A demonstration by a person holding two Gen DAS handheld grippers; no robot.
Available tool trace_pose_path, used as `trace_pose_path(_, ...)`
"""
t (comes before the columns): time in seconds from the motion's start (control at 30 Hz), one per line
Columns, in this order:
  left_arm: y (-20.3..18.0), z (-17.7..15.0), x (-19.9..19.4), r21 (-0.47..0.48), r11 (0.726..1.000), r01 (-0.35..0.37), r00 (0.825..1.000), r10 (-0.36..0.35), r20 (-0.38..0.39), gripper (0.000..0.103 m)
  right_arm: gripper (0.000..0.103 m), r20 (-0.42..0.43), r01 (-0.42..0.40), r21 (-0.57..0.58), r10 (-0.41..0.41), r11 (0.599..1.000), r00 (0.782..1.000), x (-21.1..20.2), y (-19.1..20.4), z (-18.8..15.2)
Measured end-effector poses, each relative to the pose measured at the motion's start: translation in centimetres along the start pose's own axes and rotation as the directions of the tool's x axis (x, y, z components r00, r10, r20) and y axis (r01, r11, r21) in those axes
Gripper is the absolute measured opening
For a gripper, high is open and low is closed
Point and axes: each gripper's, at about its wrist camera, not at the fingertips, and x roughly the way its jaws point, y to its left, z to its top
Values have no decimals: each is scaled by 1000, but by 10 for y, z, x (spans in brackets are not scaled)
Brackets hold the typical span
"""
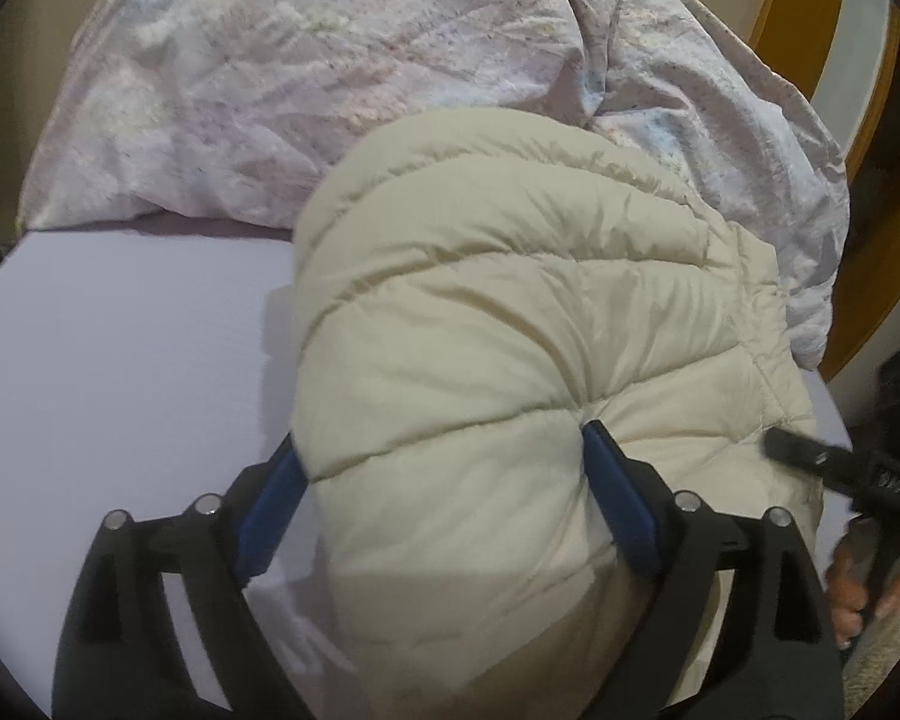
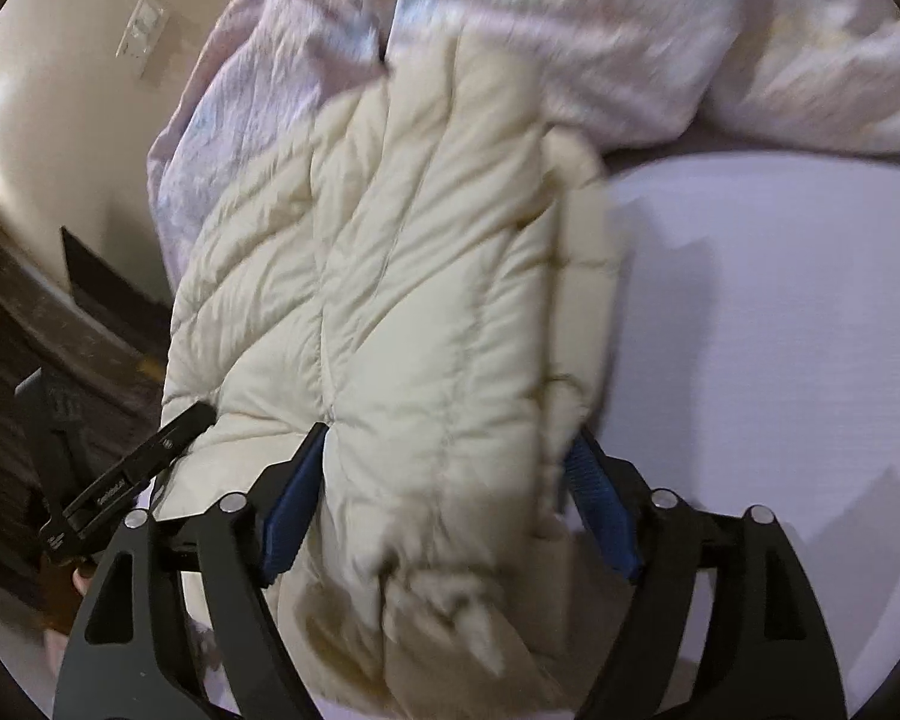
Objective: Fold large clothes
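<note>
A cream quilted puffer jacket (image 1: 510, 300) lies folded on the lilac bed sheet (image 1: 120, 360), its near end bulging toward me. My left gripper (image 1: 441, 435) stands wide around that end. The blue pads (image 1: 270, 510) touch the padding's sides without squeezing it. In the right wrist view the same jacket (image 2: 390, 270) runs away from me. My right gripper (image 2: 450, 433) straddles its near end, jaws wide, with blurred fabric between the blue pads (image 2: 600, 510). Each gripper's black finger shows at the edge of the other's view.
A crumpled pale patterned duvet (image 1: 330, 72) fills the far side of the bed and touches the jacket's far end. An orange wooden frame (image 1: 858, 192) curves at the right. A hand (image 1: 864, 588) holds the right gripper. Dark wooden furniture (image 2: 36, 324) and a wall switch (image 2: 141, 30) lie to the left.
</note>
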Motion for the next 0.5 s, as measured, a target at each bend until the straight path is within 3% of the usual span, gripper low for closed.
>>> trace_pose_path(0.07, -1, -1, -8, 17, 999, -27, 1000, 26, 14, 90, 79, 58, 70, -10, -70, 997, 996, -18, 4, 3)
trace_pose_path(0.2, -6, -2, -26, 44, 996, -80, 995, 78, 58, 90, 78, 206, 211, -48, -197, 976, 959, -50, 23, 2)
trace_pose_path(0.27, -10, 1, -35, 53, 995, -88, 993, 84, 80, 90, 68, 261, 243, -101, -210, 965, 942, -53, 40, -1)
trace_pose_path(0.5, -38, 17, -41, 115, 987, -114, 988, 100, 122, 90, 51, 283, 326, -276, -248, 904, 927, -5, 90, 5)
